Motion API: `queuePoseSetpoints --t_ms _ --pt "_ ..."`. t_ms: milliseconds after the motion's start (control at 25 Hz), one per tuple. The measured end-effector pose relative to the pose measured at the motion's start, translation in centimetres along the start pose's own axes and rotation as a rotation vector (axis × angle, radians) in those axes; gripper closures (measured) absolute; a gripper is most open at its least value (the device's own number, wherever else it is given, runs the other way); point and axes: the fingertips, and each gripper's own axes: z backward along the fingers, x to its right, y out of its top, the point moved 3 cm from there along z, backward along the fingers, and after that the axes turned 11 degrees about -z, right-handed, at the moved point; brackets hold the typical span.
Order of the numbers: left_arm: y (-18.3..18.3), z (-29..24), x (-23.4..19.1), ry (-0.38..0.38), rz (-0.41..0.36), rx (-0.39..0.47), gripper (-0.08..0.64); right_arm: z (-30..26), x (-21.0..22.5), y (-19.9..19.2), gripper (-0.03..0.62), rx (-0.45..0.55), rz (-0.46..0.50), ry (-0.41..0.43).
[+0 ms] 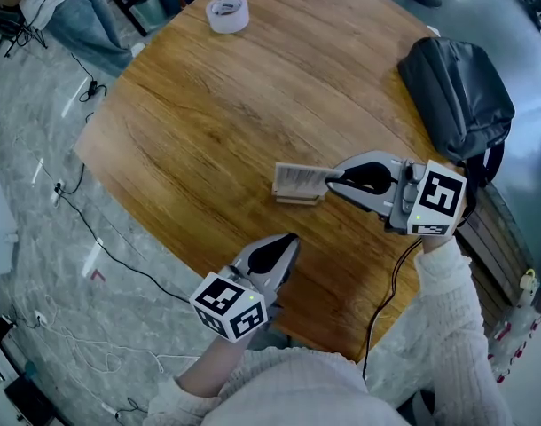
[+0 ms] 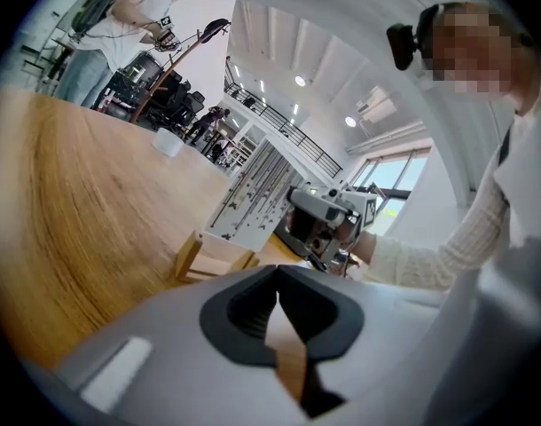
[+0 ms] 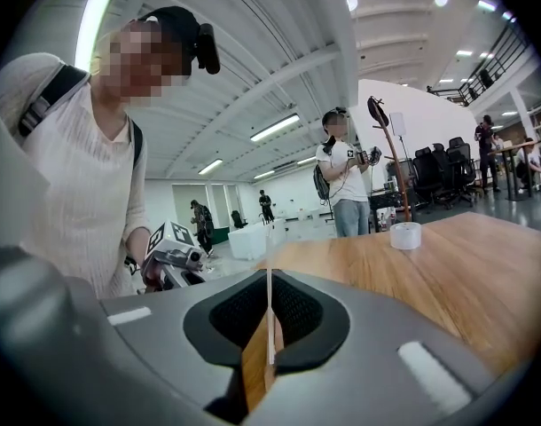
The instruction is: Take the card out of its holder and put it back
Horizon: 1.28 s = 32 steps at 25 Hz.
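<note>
tabletop (image 1: 208, 105) brown wood-grain | card (image 1: 299, 178) white, dark print | holder (image 1: 297, 200) pale wood | bag (image 1: 457, 96) black | tape (image 1: 227, 12) white | left tongs (image 1: 291, 238), right tongs (image 1: 331, 181) grey, black-padded

round light-brown wood-grain table top (image 1: 208, 131) on a grey marbled stone floor (image 1: 31, 273), thin black cables (image 1: 93, 233) trailing across the floor. open hall, white walls, white beamed ceiling (image 3: 279, 51), long strip lights (image 3: 275, 128) lit. tall bright windows (image 2: 399, 185) on one side, dark mezzanine railing (image 2: 275, 118) above. black office chairs (image 3: 441, 171) beyond the table.
</note>
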Motion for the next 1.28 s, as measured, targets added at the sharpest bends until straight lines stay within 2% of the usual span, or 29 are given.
queuePoseSetpoints --t_ms 520,1280 --pt "-0.6 -0.2 -1.1 0.007 0.024 0.0 0.552 -1.0 0.4 -1.5 0.58 -0.057 0.02 0.001" --pt "-1.5 -0.9 -2.5 0.015 0.062 -0.018 0.552 -1.5 1.2 -4.1 0.58 -0.065 0.003 0.003"
